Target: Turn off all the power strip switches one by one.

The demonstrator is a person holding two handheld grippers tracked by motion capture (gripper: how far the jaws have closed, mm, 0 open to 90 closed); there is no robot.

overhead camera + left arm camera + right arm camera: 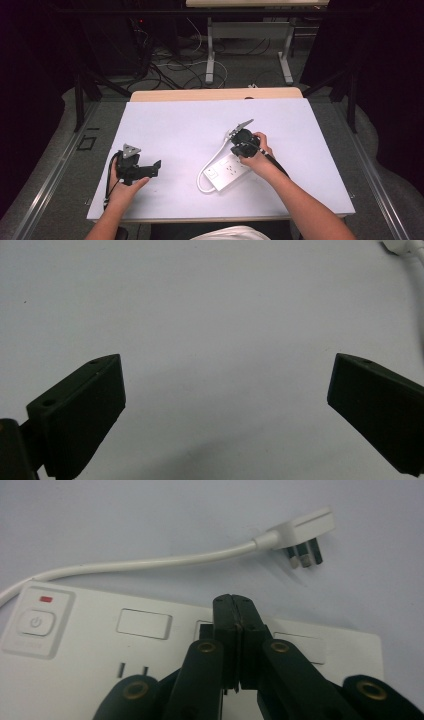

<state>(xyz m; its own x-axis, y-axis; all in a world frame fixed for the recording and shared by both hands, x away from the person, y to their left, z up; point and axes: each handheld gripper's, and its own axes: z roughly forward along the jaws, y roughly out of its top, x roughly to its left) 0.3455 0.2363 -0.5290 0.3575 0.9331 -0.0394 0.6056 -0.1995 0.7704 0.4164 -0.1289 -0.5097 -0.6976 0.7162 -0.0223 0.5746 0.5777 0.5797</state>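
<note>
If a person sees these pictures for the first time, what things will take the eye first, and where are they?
The white power strip lies on the pale table in front of the person, right of centre, its cord looping round to a plug that lies loose beside it. The right gripper is down over the strip with its jaws pressed together. The left gripper is held apart at the left, its jaws wide open above bare table.
</note>
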